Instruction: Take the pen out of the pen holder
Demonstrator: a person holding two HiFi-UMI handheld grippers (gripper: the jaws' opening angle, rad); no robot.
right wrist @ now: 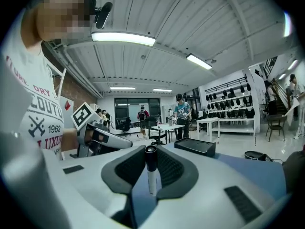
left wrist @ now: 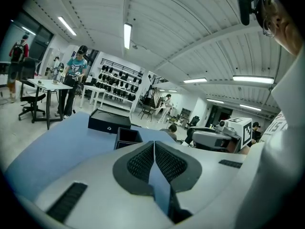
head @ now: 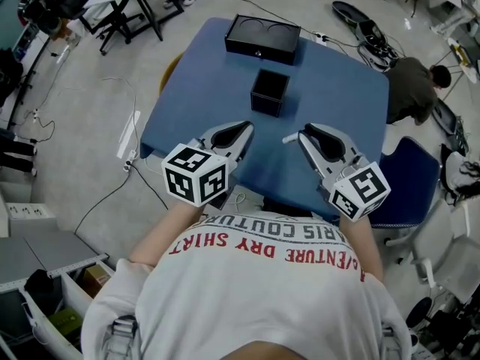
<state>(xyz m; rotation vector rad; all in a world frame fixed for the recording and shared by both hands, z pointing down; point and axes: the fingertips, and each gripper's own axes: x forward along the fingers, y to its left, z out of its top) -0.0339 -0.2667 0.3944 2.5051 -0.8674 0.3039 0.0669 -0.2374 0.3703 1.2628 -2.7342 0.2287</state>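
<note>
Since the pen [right wrist: 151, 175] is already clamped in the right tool [right wrist: 151, 152], cap end up and crosswise to the jaws, I'd say it's clear of the pen holder [head: 269, 92], which sits just ahead, between both tools, on the blue tabletop [head: 195, 88]. Left tool [left wrist: 154, 144] is closed on nothing. A black box [head: 262, 38] sits further back, so nothing blocks setting the pen down.
</note>
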